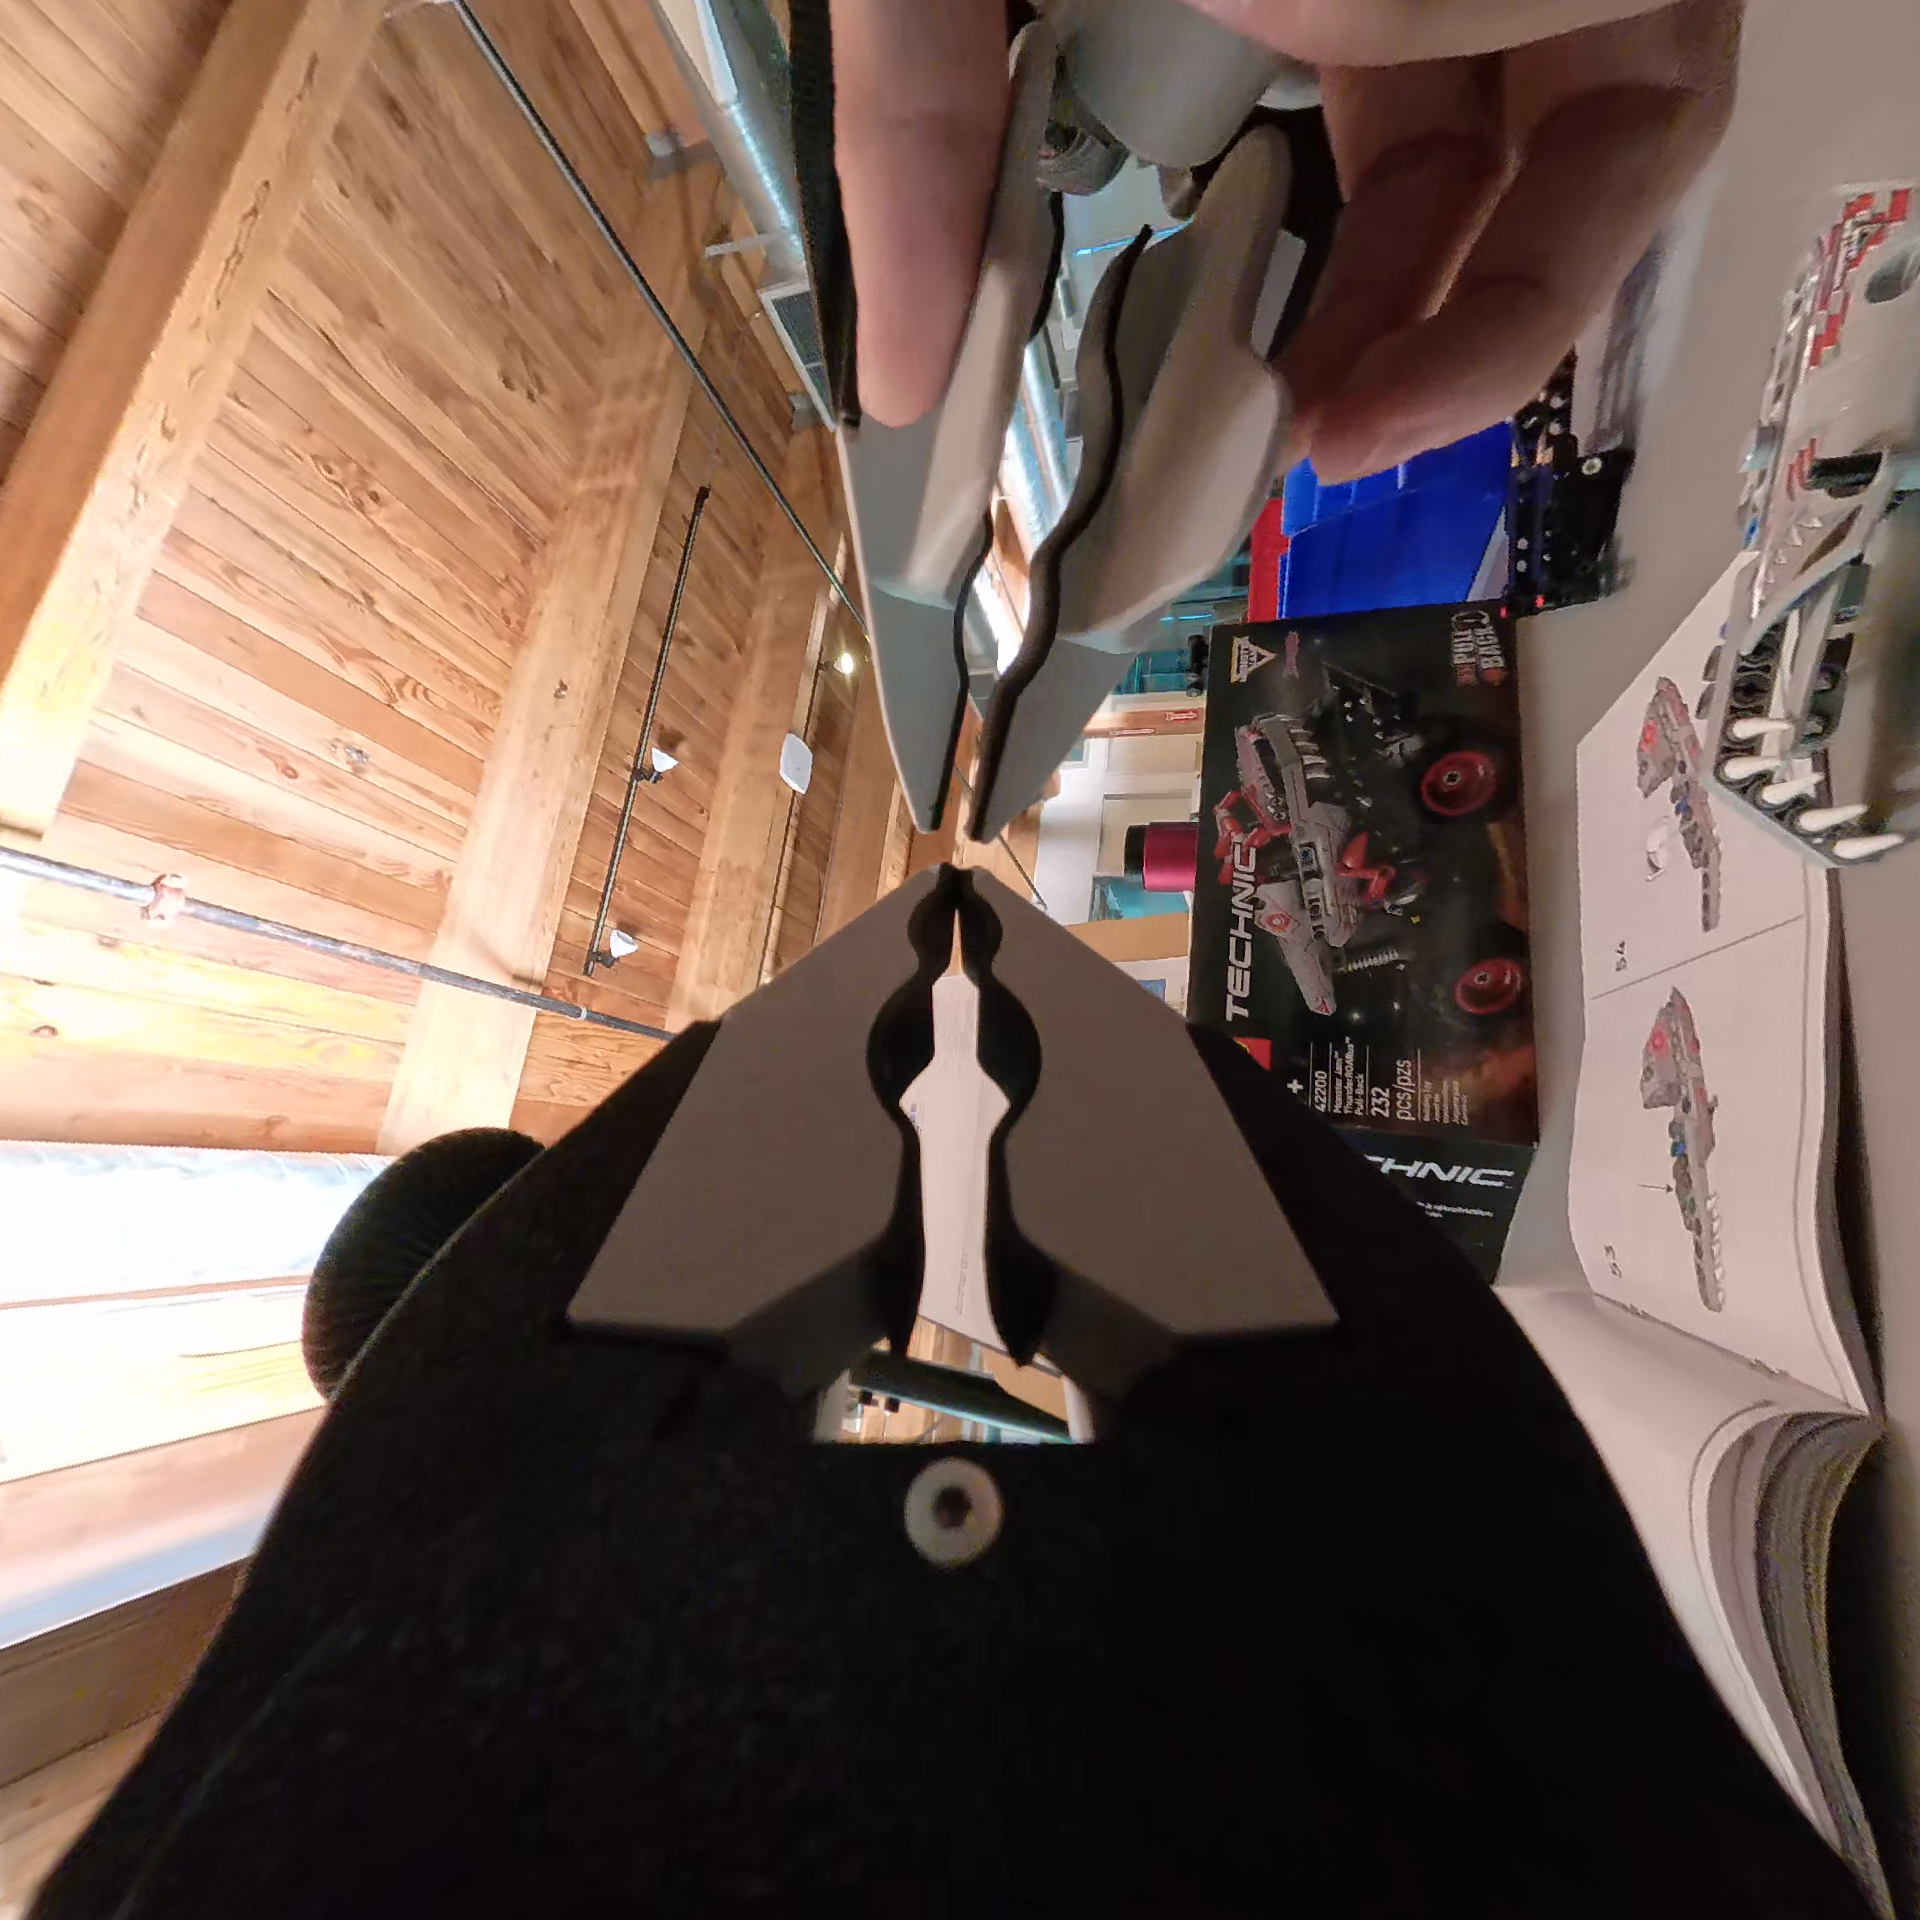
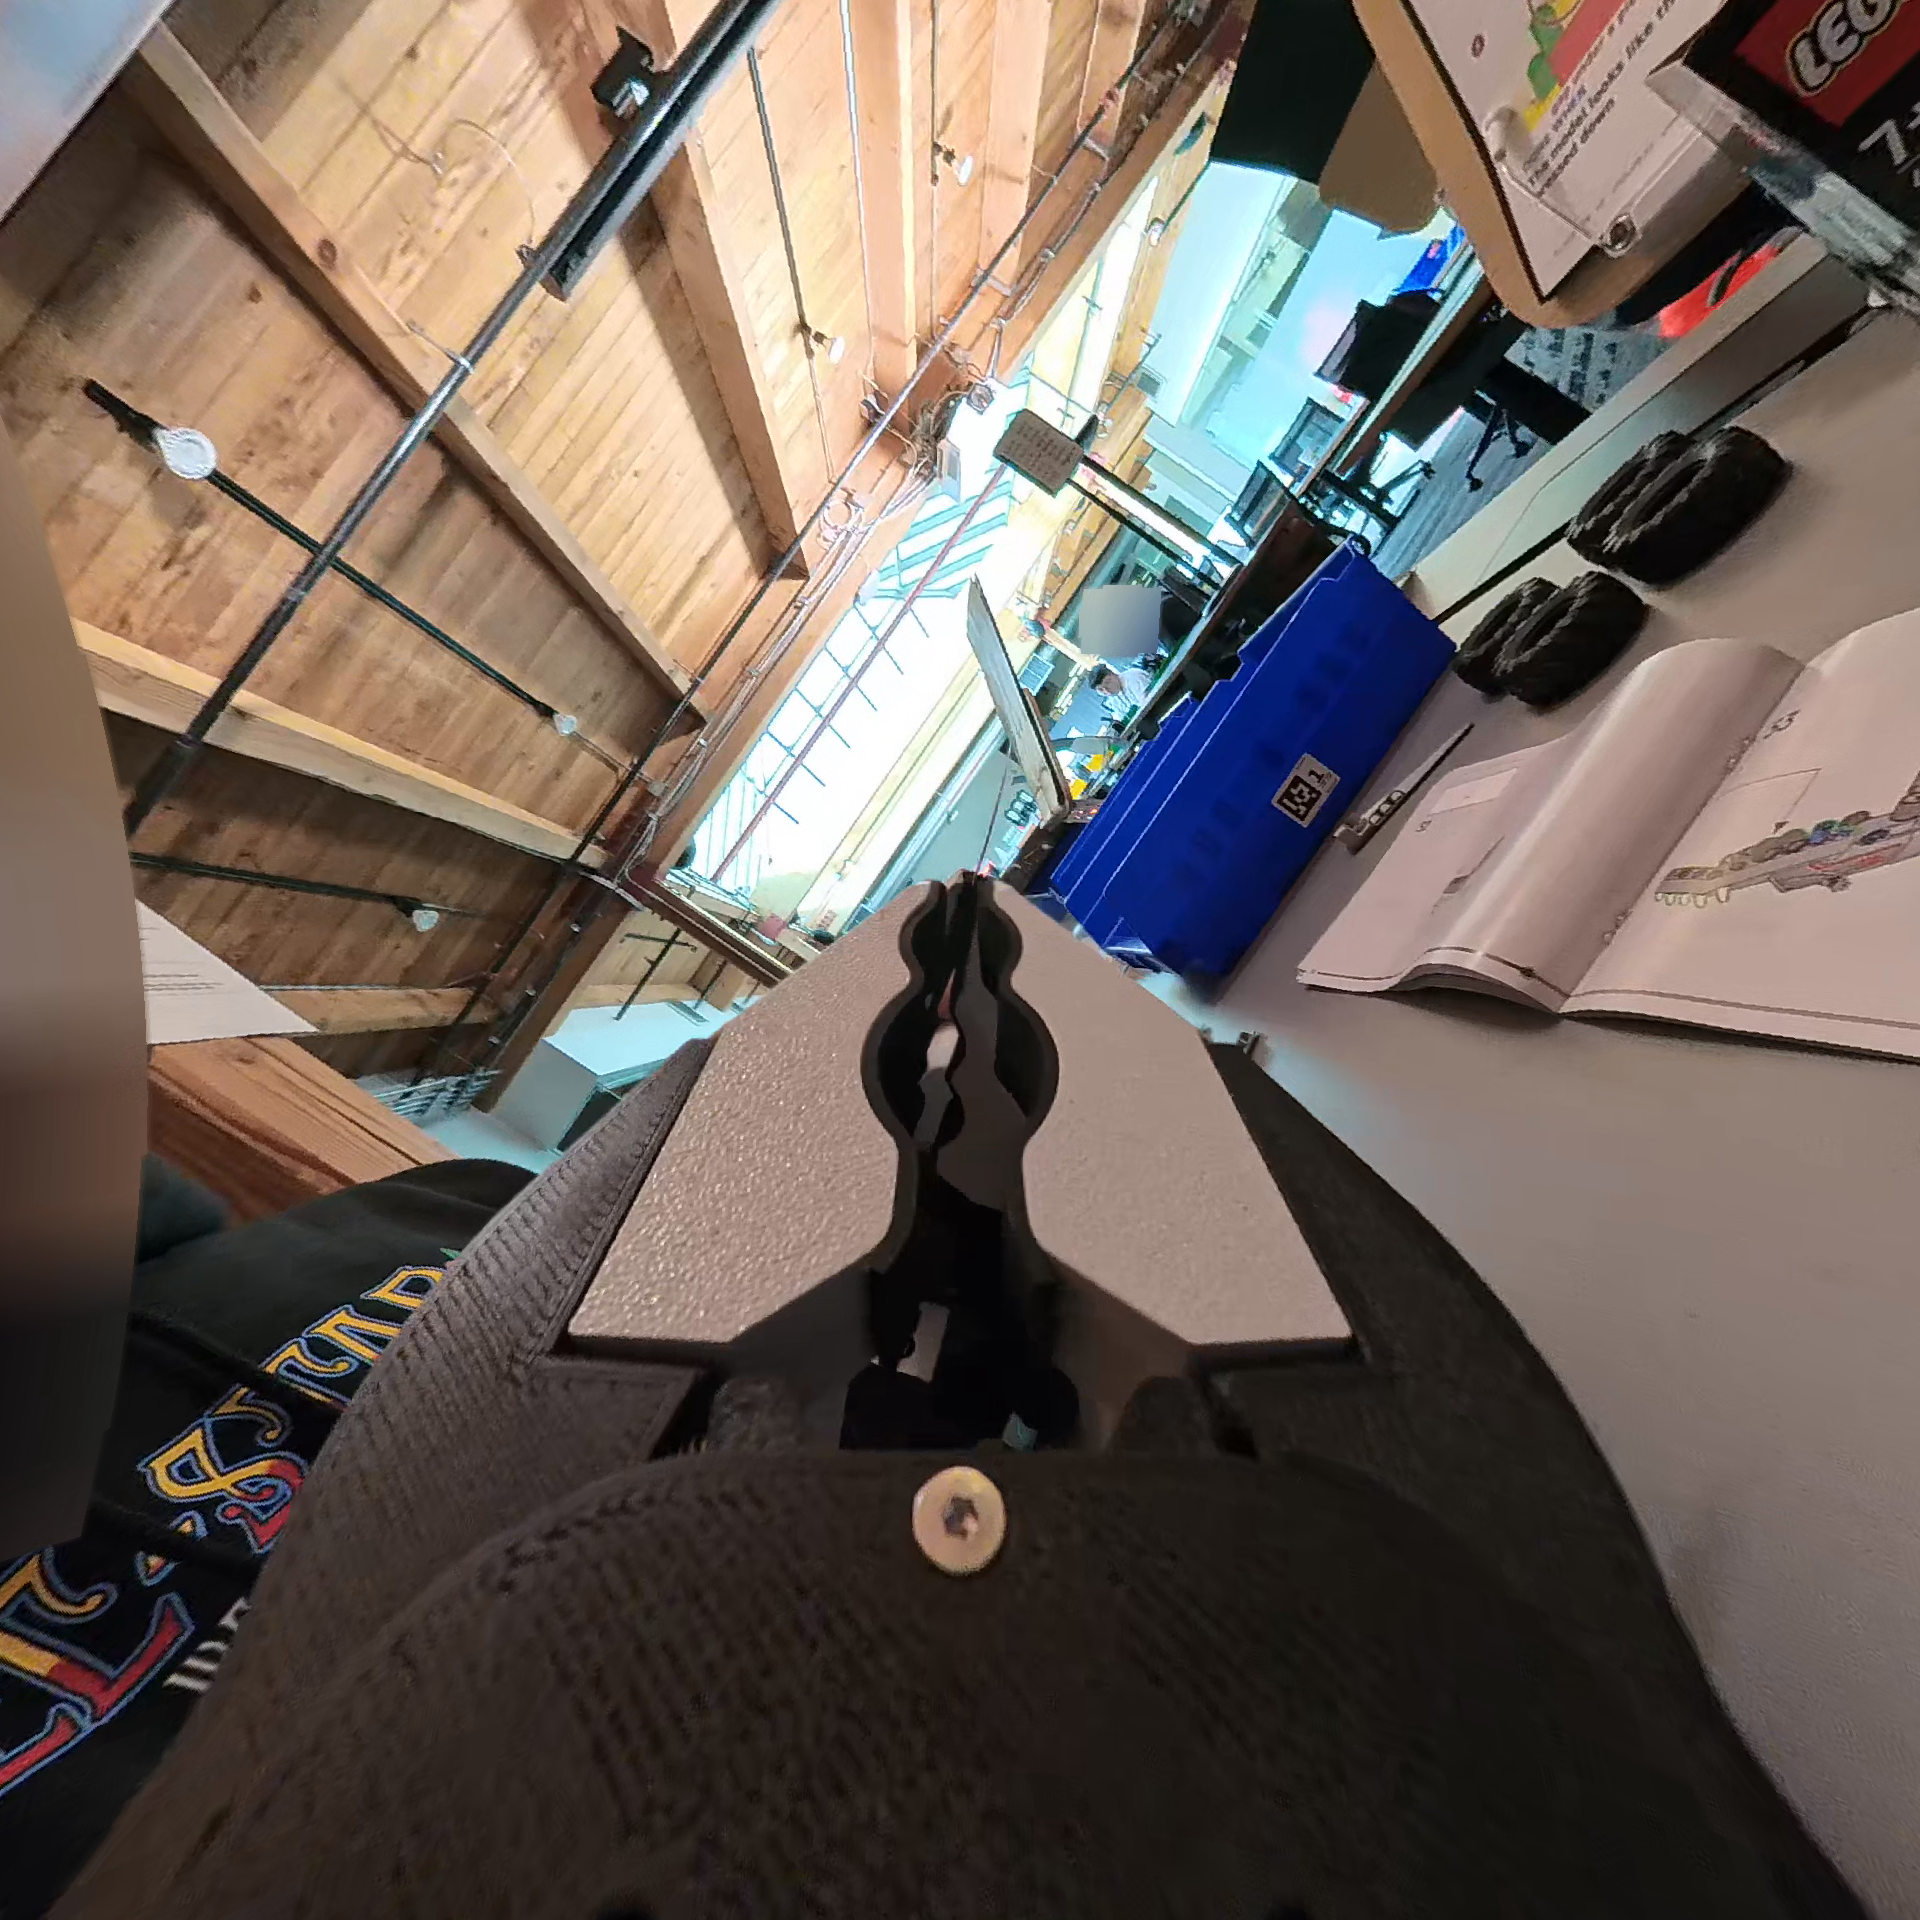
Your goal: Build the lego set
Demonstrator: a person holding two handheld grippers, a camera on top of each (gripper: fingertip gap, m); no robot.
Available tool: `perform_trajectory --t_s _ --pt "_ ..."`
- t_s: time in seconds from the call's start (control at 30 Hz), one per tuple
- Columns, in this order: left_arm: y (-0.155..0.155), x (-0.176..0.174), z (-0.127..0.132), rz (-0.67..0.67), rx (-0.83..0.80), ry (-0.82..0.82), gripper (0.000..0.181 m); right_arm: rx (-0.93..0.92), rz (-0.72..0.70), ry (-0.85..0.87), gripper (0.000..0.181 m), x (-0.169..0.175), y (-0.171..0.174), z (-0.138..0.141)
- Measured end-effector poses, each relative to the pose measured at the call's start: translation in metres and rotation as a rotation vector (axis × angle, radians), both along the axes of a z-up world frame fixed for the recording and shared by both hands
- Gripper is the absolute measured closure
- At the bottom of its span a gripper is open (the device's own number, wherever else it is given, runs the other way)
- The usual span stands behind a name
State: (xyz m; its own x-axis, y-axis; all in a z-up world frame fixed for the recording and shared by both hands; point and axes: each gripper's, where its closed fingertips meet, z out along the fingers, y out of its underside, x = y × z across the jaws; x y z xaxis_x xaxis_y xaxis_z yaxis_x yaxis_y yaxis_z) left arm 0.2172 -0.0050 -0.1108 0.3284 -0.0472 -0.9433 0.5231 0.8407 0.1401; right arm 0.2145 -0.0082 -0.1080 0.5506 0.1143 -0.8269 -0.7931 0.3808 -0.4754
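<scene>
Warm wooden planks and heavy beams [image 2: 343,748] fill most of both views (the cameras are tipped sideways), crossed by dark metal pipes [image 2: 436,384] and small spotlights [image 1: 621,943]. Daylight floods in through a large window [image 2: 821,727]. A pale grey surface [image 2: 1455,1195] runs along the right edge, with blue bins [image 2: 1247,769] at its far side.

Printed writing on the black set box [image 1: 1361,935]; page numbers, perhaps, in the open booklet [image 1: 1704,1091]

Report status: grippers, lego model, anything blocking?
Left gripper shut, empty, tip to tip with right gripper, also shut. Model part-built on table by open manual, untouched. Nothing in the way.
</scene>
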Motion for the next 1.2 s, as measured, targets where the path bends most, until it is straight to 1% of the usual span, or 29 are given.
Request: perform_trajectory --t_s 0.03,0.1,0.13,0.67,0.9,1.07,1.1,1.13,1.2 --pt "-0.0009 -0.0002 -0.0003 -0.004 0.006 -0.002 0.181 -0.004 0.002 0.001 0.177 0.0 0.0001 -0.001" --pt "-0.0026 -0.0005 -0.0012 -0.011 0.019 -0.007 0.181 -0.005 -0.002 0.011 0.178 0.0013 0.0 -0.0029" --pt "-0.003 -0.0002 -0.0018 -0.01 0.028 -0.012 0.181 0.004 0.002 0.015 0.181 0.0012 0.0 -0.0022" --pt "-0.0018 0.0005 -0.0087 -0.016 0.062 -0.012 0.181 -0.053 -0.005 -0.018 0.181 0.0022 0.0028 -0.0079" --pt "-0.0016 -0.0012 -0.0075 -0.016 0.083 -0.044 0.181 -0.043 -0.006 -0.029 0.181 0.0013 0.0024 -0.0053" --pt "0.0015 -0.0001 -0.005 -0.002 0.085 -0.06 0.181 -0.009 0.0 0.002 0.181 0.002 0.0002 -0.0042" --pt "0.0022 0.0 -0.0046 0.001 0.085 -0.061 0.181 -0.005 -0.006 0.008 0.179 0.0029 -0.0002 -0.0049" --pt "0.0025 0.0001 -0.004 0.002 0.085 -0.062 0.181 -0.004 -0.001 0.012 0.172 0.0024 0.0003 -0.0055" --pt "0.0024 -0.0006 -0.0038 -0.001 0.084 -0.06 0.181 -0.002 0.014 0.012 0.17 0.0 0.0024 -0.0059"
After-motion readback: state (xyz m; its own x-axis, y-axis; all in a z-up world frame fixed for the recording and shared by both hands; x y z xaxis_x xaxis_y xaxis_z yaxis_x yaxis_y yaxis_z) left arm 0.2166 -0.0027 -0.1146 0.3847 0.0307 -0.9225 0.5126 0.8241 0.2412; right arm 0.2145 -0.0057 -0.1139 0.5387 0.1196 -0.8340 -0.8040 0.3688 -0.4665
